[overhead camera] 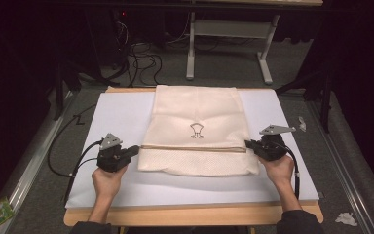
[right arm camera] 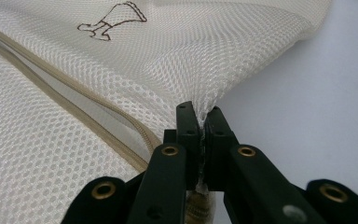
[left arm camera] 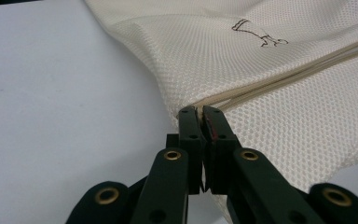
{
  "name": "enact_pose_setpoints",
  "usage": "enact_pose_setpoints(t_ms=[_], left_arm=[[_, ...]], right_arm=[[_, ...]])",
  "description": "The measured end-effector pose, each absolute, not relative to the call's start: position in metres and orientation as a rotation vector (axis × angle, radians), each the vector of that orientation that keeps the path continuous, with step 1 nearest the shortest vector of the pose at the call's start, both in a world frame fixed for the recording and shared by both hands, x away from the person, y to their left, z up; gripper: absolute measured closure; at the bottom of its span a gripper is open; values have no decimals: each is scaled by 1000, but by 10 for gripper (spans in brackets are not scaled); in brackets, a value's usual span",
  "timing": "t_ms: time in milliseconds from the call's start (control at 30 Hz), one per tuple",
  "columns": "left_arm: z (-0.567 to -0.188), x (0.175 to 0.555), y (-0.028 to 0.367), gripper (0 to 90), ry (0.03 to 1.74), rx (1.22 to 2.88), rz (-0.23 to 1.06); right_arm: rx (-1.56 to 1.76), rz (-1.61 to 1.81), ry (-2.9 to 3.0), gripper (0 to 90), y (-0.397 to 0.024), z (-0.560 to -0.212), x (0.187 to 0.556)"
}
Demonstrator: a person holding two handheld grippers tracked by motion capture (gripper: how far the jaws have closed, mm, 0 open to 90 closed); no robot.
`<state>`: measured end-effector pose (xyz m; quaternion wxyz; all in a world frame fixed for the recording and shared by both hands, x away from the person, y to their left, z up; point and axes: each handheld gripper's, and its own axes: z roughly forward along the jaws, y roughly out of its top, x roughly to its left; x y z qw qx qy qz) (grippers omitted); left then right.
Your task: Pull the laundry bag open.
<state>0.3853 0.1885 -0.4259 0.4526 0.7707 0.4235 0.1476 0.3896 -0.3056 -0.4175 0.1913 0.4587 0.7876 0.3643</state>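
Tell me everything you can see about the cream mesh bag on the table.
The mesh bag is cream, made of a fine netted fabric, with a small dark outline emblem printed near its middle. A tan zipper runs straight across its width. The bag lies flat on a white sheet, reaching the table's far edge. The left hand-held gripper is shut on its left edge at the zipper line, and the right hand-held gripper is shut on the right edge at the same line.
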Motion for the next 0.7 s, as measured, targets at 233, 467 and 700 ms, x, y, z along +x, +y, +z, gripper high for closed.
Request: enact_pose_setpoints(t_ms=[233, 467, 700], left_arm=[[-430, 384, 187, 874, 1039, 1912, 360], [-436, 384, 185, 872, 1044, 1928, 338], [-441, 385, 183, 870, 1050, 1944, 314]], right_arm=[[1283, 1026, 2204, 884, -307, -417, 389], [1303, 1043, 2218, 878, -307, -423, 390], [1343, 1043, 2237, 861, -309, -436, 391]])
